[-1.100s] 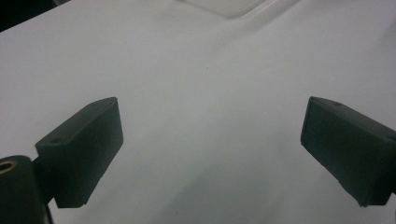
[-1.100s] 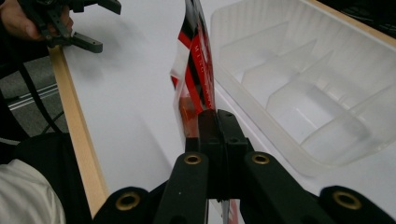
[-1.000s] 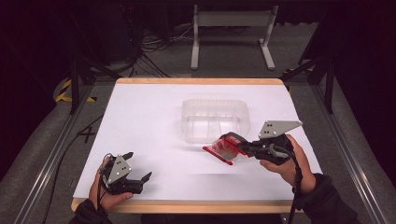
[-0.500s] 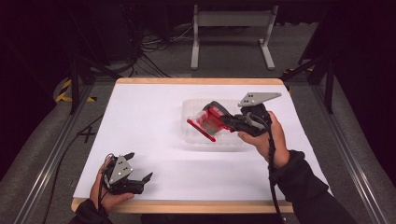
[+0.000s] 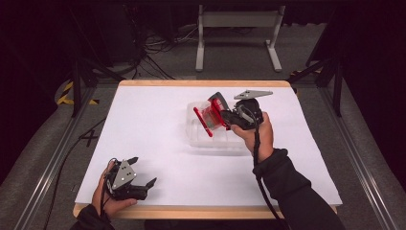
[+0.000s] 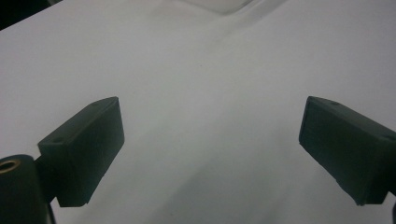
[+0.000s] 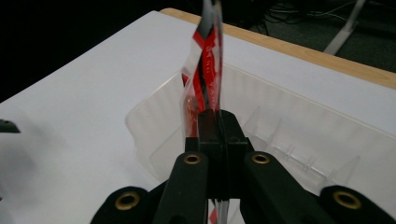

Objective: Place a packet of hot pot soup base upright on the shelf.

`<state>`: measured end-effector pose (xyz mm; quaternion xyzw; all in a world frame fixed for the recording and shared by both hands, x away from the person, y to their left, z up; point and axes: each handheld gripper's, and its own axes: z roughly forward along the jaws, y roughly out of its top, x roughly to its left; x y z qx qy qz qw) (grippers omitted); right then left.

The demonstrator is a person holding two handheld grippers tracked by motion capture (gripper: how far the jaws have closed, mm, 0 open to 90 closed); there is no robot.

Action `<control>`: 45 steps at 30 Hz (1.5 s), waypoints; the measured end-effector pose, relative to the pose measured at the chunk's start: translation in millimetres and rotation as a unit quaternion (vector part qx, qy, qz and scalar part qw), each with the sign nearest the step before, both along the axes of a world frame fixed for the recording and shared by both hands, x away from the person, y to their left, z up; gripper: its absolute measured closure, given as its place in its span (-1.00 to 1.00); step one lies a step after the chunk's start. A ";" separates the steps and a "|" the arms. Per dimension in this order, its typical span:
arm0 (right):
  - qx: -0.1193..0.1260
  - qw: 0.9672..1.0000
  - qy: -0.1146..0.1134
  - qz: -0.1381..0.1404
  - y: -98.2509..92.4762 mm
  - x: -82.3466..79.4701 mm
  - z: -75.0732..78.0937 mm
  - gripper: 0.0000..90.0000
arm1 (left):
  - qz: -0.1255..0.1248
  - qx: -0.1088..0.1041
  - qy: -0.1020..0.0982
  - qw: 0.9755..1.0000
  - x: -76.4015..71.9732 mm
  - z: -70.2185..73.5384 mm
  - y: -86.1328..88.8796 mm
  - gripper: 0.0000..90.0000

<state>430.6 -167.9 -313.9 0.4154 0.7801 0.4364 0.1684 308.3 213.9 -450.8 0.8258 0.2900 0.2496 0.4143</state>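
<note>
Over the clear plastic rectangular tray [image 5: 198, 139] at mid-table, the right gripper [image 5: 218, 112] holds a flat red-and-clear plastic packet [image 5: 207, 116], jaws clamped tight on its edge. In the right gripper view the packet [image 7: 208, 60] stands on edge, rising straight out of the pinched black jaws, with the tray's ribbed wall [image 7: 299, 135] just beyond and below it. Down at the near left corner of the white table [image 5: 158, 124], the left gripper [image 5: 142, 171] rests low in the person's hand, jaws spread wide with bare white tabletop [image 6: 210, 116] between them, well apart from the tray.
</note>
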 end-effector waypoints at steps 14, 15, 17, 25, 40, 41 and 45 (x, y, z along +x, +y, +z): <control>-0.013 1.000 0.015 -0.015 -10.5 -0.5 -11.4 0.95 | -0.002 0.002 0.003 1.000 0.0 -0.4 -0.3 -0.84; -0.013 1.000 0.018 -0.011 -10.9 -0.5 -11.5 0.90 | -0.001 0.002 0.004 1.000 -0.1 -0.6 -0.6 -0.84; -0.025 0.999 0.019 -0.008 -10.6 -0.8 -12.0 0.84 | -0.002 0.003 0.004 1.000 -0.1 -0.6 -1.1 -0.84; -0.040 0.999 0.015 0.010 -4.0 -1.8 -11.9 0.74 | -0.003 0.004 0.004 1.000 0.2 -0.8 -1.3 -0.83; -0.050 0.998 0.010 0.027 8.2 0.0 -12.2 0.76 | -0.003 0.006 0.004 1.000 0.6 -1.2 -1.0 -0.83; -0.054 0.998 0.007 0.028 9.0 0.4 -12.2 0.78 | -0.003 0.005 0.004 1.000 0.5 -1.1 -0.8 -0.83; -0.050 0.998 0.006 0.027 9.5 1.0 -11.5 0.71 | -0.003 0.005 0.006 1.000 0.7 -1.4 -0.6 -0.83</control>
